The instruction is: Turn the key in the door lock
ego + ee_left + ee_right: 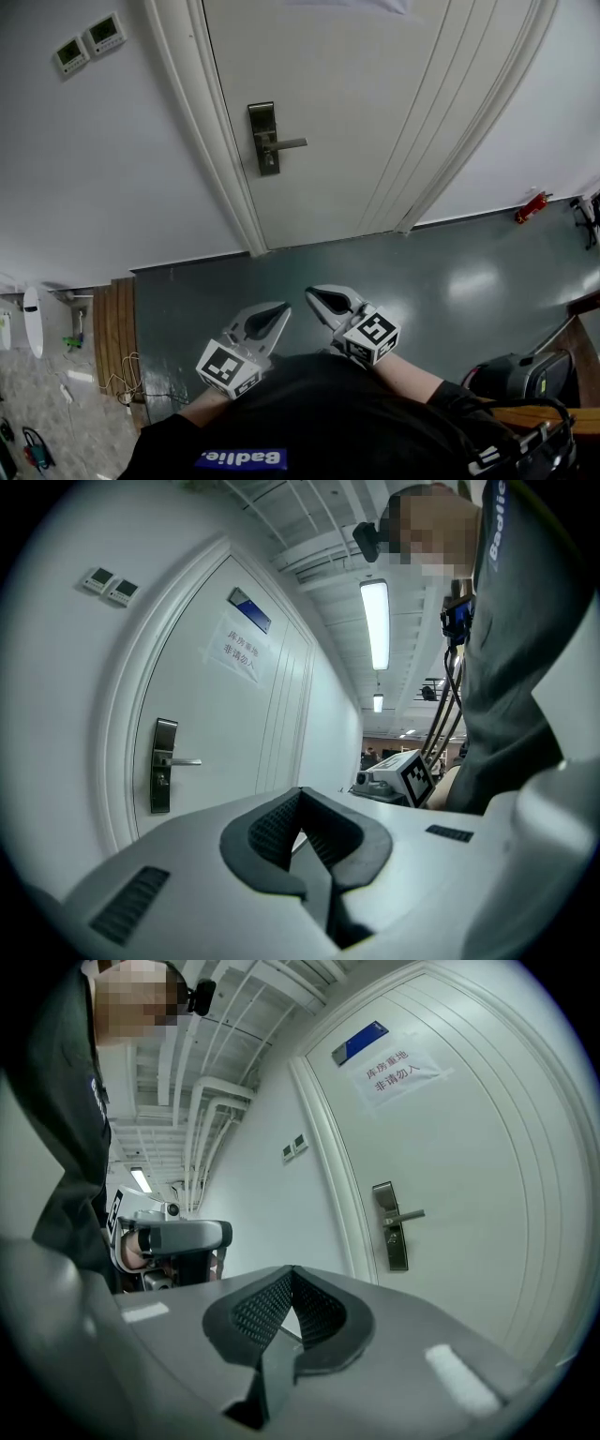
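Observation:
A white door (356, 112) carries a metal lock plate (265, 139) with a lever handle (289, 143) pointing right. A small dark piece sits under the lever; I cannot tell if it is a key. Both grippers hang low, near the person's body and well short of the door. My left gripper (282, 308) is shut and empty, as is my right gripper (310, 294). The left gripper view has the lock plate (164, 766) far off to the left of the gripper (300, 797). In the right gripper view the lock plate (391, 1226) is beyond the gripper (292, 1274), to the right.
Two wall control panels (89, 42) hang left of the door frame. A paper notice (239, 653) is stuck on the door. A red object (532, 207) lies on the grey-green floor by the right wall. Wooden boards (114, 323) lie left, black equipment (520, 375) at the lower right.

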`<action>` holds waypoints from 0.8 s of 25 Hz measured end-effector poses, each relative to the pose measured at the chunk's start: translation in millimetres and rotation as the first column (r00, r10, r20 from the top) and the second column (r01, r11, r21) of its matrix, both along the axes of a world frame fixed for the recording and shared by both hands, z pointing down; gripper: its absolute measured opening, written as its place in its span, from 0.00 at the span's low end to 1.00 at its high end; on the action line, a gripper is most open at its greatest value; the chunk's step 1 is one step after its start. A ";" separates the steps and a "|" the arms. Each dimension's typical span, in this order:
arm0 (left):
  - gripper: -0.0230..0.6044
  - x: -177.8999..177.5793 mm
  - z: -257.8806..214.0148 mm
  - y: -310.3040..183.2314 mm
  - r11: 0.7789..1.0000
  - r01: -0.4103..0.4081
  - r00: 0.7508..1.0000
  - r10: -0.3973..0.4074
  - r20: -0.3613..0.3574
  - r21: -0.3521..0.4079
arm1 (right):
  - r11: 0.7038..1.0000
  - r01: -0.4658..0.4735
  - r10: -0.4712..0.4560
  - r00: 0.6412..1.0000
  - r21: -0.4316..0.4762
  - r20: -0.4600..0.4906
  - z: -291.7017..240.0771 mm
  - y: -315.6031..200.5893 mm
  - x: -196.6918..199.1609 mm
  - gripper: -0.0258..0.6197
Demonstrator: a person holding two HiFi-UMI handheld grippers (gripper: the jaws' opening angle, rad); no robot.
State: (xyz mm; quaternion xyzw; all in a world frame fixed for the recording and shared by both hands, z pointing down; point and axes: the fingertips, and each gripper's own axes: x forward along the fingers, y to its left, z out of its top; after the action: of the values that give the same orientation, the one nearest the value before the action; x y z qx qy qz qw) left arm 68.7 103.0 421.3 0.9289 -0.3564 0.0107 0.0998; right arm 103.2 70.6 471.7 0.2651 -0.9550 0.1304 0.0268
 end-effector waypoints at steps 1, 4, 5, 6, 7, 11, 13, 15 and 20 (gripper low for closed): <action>0.03 1.9 4.1 -1.7 1.000 0.012 1.000 -0.012 -0.004 -0.006 | 1.000 0.001 -0.001 1.000 0.002 -0.001 2.0 -4.3 3.6 0.04; 0.03 3.4 9.6 -9.2 0.999 0.041 0.999 -0.041 -0.006 -0.009 | 1.000 0.005 -0.005 1.000 -0.006 -0.009 11.2 -16.0 10.4 0.04; 0.03 2.0 10.4 -12.2 0.999 0.048 0.999 -0.048 -0.007 -0.008 | 1.000 0.004 -0.004 1.000 -0.011 -0.010 12.8 -19.1 11.1 0.04; 0.03 -0.2 10.2 -16.2 0.999 0.054 0.999 -0.054 -0.009 -0.003 | 1.000 0.005 -0.005 1.000 -0.012 -0.011 13.6 -22.5 10.9 0.04; 0.03 -2.9 8.5 -21.7 0.998 0.059 0.998 -0.059 -0.010 0.004 | 1.000 0.007 -0.007 1.000 -0.012 -0.013 14.1 -26.7 9.5 0.04; 0.03 -17.5 9.1 -51.1 0.999 0.052 0.999 -0.052 -0.015 0.010 | 1.000 -0.002 0.002 1.000 -0.018 -0.022 19.3 -55.9 -4.8 0.04; 0.03 -26.8 11.4 -65.8 1.000 0.019 1.000 -0.019 -0.010 0.003 | 1.000 -0.016 0.016 0.999 -0.023 -0.028 21.4 -74.2 -15.7 0.04; 0.03 -39.5 12.0 -85.2 1.000 -0.008 1.000 0.008 -0.008 0.000 | 0.999 -0.027 0.026 0.999 -0.030 -0.036 23.8 -93.9 -28.1 0.04; 0.03 -76.3 11.6 -143.4 0.998 -0.056 0.998 0.056 -0.008 0.013 | 0.996 -0.080 0.078 0.996 -0.045 -0.043 26.5 -152.7 -60.3 0.05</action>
State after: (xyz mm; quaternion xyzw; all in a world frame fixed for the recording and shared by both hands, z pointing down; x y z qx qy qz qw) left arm -7.6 -40.4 433.0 0.9392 -0.3300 0.0075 0.0950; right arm 43.0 -82.1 498.1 0.3048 -0.9396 0.1483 0.0476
